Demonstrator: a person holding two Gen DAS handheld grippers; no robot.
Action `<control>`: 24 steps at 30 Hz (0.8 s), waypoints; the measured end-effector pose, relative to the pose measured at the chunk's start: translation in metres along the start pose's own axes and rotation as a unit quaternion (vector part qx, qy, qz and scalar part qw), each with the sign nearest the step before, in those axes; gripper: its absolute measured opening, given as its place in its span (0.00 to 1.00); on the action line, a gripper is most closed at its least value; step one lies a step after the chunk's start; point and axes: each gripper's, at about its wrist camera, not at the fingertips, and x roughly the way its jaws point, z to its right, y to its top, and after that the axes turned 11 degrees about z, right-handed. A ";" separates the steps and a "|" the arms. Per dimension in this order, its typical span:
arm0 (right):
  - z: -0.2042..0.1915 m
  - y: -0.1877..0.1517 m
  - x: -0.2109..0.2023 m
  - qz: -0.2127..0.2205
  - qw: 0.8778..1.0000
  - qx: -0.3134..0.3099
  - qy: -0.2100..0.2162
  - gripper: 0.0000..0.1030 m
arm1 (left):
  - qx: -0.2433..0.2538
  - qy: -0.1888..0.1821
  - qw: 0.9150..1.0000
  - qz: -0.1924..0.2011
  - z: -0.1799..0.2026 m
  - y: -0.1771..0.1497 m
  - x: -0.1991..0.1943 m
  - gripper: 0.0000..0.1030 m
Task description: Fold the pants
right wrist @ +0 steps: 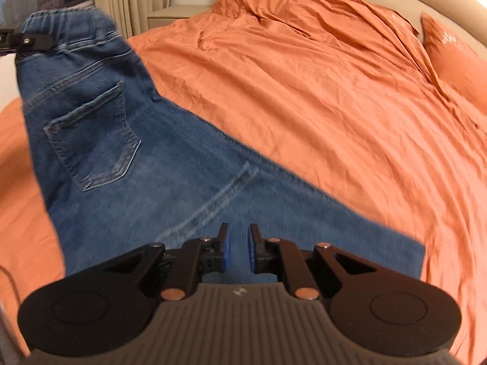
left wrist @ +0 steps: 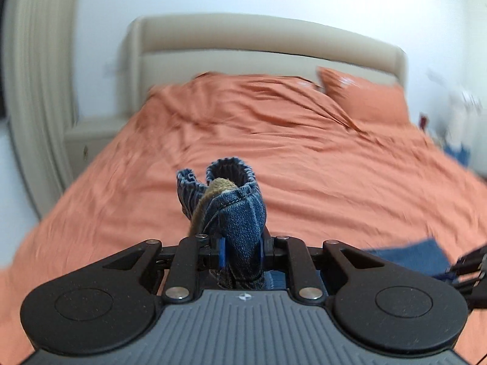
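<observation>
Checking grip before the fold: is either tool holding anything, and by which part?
The left tool is shut on the jeans, gripping the bunched elastic waistband. The right tool is open above the leg, holding nothing.

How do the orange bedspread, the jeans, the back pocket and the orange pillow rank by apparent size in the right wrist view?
Largest to smallest, as seen:
1. orange bedspread
2. jeans
3. back pocket and orange pillow: about alike; the pillow lies farther off and is cut by the frame, so unranked.

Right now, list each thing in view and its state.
Jeans: folded lengthwise, waistband lifted, legs lying on the bed.
Left gripper: shut on the waistband.
Right gripper: open, above the leg end, holding nothing.
Bedcover: wrinkled.
</observation>
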 end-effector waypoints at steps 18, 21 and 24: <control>0.065 -0.093 -0.068 -0.032 0.994 0.107 -0.015 0.11 | 0.250 -0.143 0.946 -0.151 0.210 -0.144 0.031 0.42; 0.065 -0.095 -0.066 -0.034 0.992 0.120 -0.006 0.11 | 0.184 -0.188 0.949 -0.175 0.198 -0.130 0.030 0.63; 0.060 -0.093 -0.063 -0.031 0.993 0.115 -0.004 0.11 | 0.094 -0.231 0.951 -0.183 0.175 -0.114 0.031 0.76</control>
